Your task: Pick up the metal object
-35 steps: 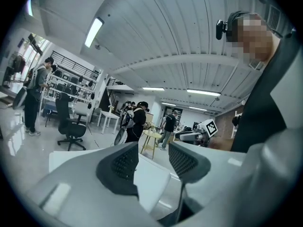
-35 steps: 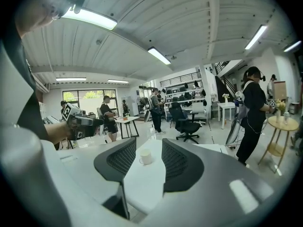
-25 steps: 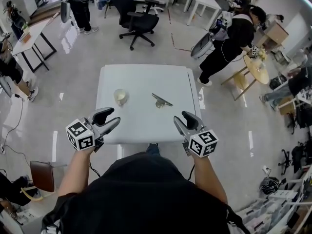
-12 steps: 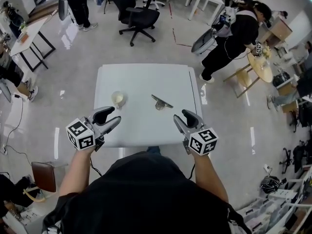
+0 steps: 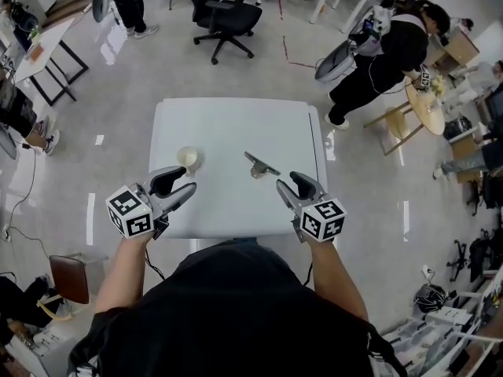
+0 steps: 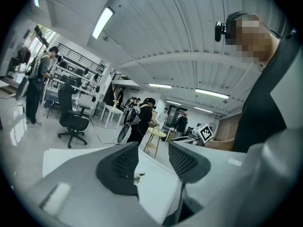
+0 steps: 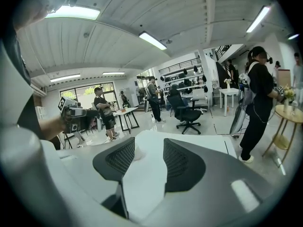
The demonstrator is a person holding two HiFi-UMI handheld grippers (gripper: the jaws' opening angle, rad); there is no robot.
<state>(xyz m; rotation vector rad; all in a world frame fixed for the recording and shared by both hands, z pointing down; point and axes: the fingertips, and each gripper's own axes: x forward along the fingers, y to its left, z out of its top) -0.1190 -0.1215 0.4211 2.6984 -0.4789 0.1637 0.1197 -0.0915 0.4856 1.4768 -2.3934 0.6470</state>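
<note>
A small grey metal object [image 5: 258,165] lies near the middle of the white table [image 5: 236,124]. It also peeks past the left jaw in the left gripper view as the metal object [image 6: 138,176]. My left gripper [image 5: 177,184] hovers open over the table's near left edge, nothing between its fingers. My right gripper [image 5: 292,188] hovers open at the near right edge, a short way in front of and to the right of the metal object. In the gripper views the left gripper [image 6: 154,164] and the right gripper [image 7: 148,162] both show a clear gap.
A pale round cup [image 5: 188,158] stands on the table's left part, just beyond the left gripper. A black office chair [image 5: 224,18] stands on the floor behind the table. A person in black [image 5: 381,57] bends beside a round wooden table [image 5: 422,104] at the right.
Both grippers have crept slightly forward and up over the table's near edge. The head view has shifted a little. The metal object and cup have not moved.
</note>
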